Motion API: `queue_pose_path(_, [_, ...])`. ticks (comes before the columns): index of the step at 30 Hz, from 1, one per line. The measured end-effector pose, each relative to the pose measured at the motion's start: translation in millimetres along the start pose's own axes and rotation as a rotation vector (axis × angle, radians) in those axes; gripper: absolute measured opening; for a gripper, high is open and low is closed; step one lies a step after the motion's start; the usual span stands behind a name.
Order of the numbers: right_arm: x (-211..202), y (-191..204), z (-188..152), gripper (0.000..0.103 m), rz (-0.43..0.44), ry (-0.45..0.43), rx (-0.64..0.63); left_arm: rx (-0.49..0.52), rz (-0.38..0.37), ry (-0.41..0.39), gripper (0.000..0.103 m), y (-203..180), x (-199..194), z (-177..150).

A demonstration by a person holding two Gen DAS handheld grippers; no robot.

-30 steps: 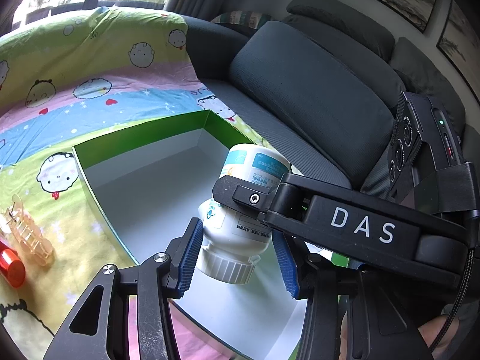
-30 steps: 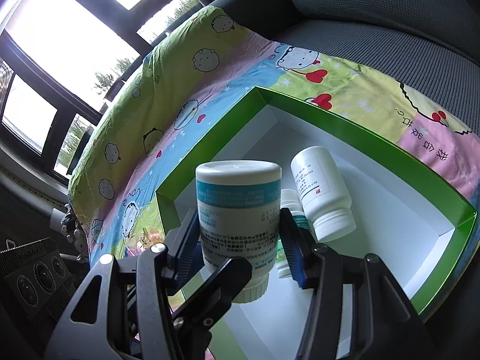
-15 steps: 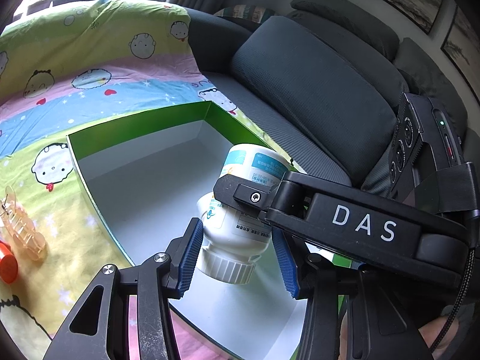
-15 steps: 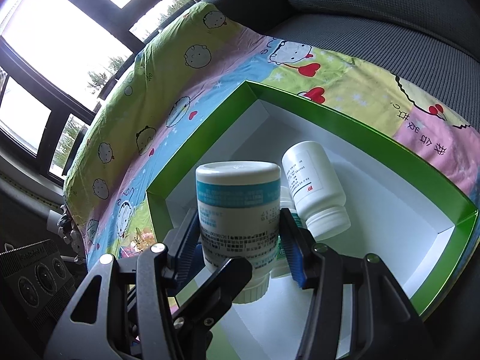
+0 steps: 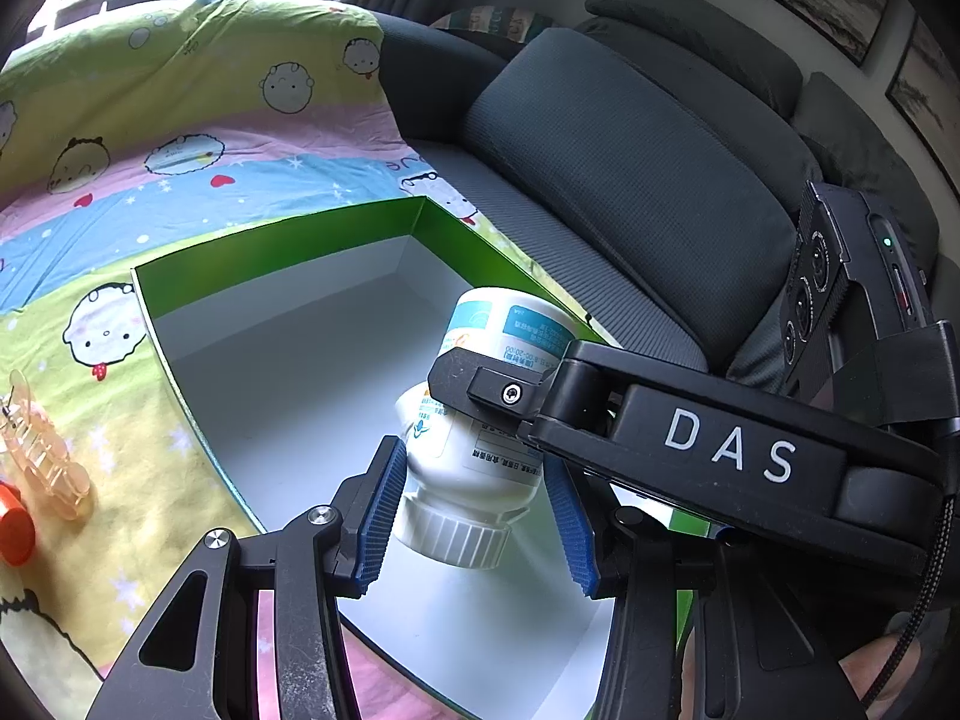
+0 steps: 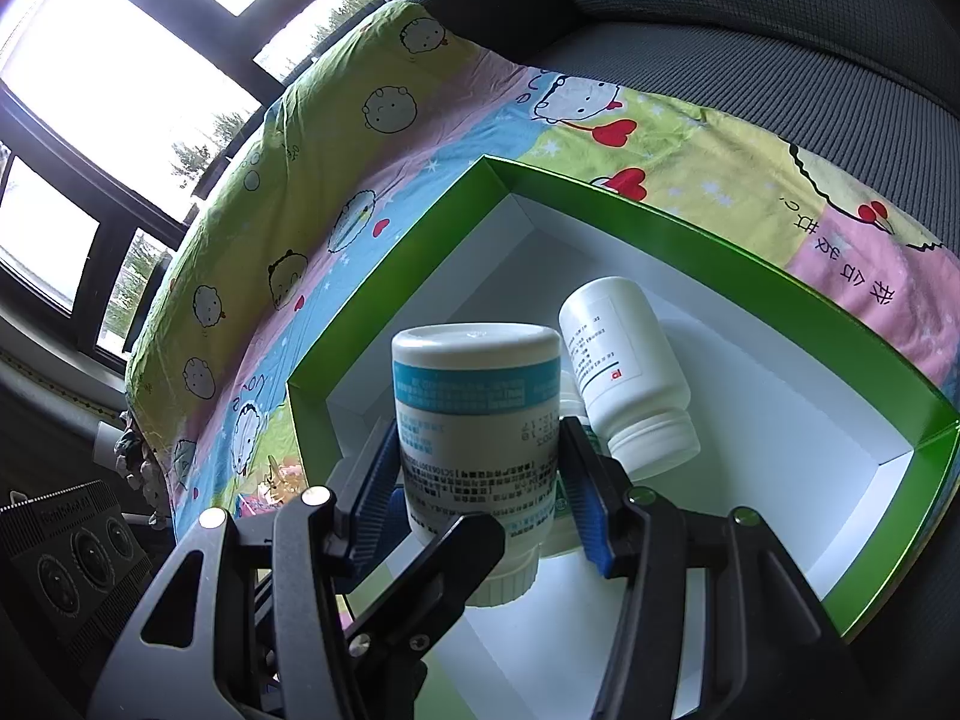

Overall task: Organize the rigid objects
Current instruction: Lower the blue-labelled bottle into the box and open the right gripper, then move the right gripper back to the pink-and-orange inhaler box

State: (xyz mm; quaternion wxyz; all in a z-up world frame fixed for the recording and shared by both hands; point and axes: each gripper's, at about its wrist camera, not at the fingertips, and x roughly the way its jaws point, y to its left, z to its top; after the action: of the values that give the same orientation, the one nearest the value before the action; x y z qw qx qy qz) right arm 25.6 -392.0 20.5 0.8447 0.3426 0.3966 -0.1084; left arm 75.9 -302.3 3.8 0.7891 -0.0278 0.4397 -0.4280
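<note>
A white bottle with a teal label band (image 6: pixel 474 420), cap end toward the camera, is clamped between the blue pads of my right gripper (image 6: pixel 480 480) above the green box with a white inside (image 6: pixel 708 240). Both grippers hold this same bottle: in the left wrist view its body (image 5: pixel 468 456) sits between the blue pads of my left gripper (image 5: pixel 474 510), and the right gripper's black finger (image 5: pixel 510 390) crosses in front of it. A second white bottle (image 6: pixel 624 384) lies on its side on the box floor. A small bottle behind the held one is mostly hidden.
The box (image 5: pixel 276 246) lies on a cartoon-print sheet (image 5: pixel 180 150) over a dark grey sofa (image 5: pixel 630 180). A translucent peach hair clip (image 5: pixel 48 456) and an orange-red object (image 5: pixel 15 534) lie on the sheet left of the box. Windows are behind.
Both grippers, still holding the bottle, have shifted slightly over the box; the box and the lying bottle appear a little lower and nearer in the views. The grips are unchanged.
</note>
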Motion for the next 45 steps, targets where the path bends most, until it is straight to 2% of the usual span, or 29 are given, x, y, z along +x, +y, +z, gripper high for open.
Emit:
queue_pose_path(6, [-1, 2, -1, 0.054, -0.012, -0.005, -0.008, -0.015, 0.008, 0.006, 0.048, 0, -2, -1])
queue_pose_path(10, [-4, 8, -2, 0.056, -0.01, -0.016, -0.025, -0.025, -0.021, 0.006, 0.048, 1, -10, -3])
queue_pose_path(17, [-12, 21, -3, 0.073, 0.015, -0.064, -0.07, -0.035, 0.009, -0.028, 0.049, 8, -30, -4])
queue_pose_path(20, [-14, 25, -4, 0.08, 0.035, -0.074, -0.089, -0.044, 0.017, -0.063, 0.057, 10, -46, -7])
queue_pose_path(23, [-14, 29, -5, 0.08, 0.049, -0.077, -0.105, -0.045, 0.025, -0.093, 0.062, 14, -63, -11])
queue_pose_path(25, [-14, 34, -6, 0.081, 0.047, -0.081, -0.12, -0.051, 0.048, -0.111, 0.069, 18, -73, -14])
queue_pose_path(29, [-12, 40, -8, 0.091, 0.056, -0.081, -0.143, -0.087, 0.09, -0.142, 0.075, 34, -98, -22])
queue_pose_path(32, [-10, 44, -10, 0.091, 0.05, -0.079, -0.154, -0.129, 0.125, -0.154, 0.075, 51, -113, -29])
queue_pose_path(36, [-8, 47, -12, 0.091, 0.028, -0.073, -0.166, -0.172, 0.221, -0.173, 0.075, 76, -135, -44])
queue_pose_path(39, [-6, 50, -14, 0.091, 0.017, -0.071, -0.172, -0.237, 0.254, -0.195, 0.076, 98, -151, -59])
queue_pose_path(42, [-2, 54, -17, 0.091, 0.004, -0.062, -0.189, -0.254, 0.306, -0.185, 0.084, 116, -161, -75])
queue_pose_path(45, [1, 62, -20, 0.091, -0.014, -0.059, -0.211, -0.265, 0.385, -0.18, 0.084, 135, -172, -90])
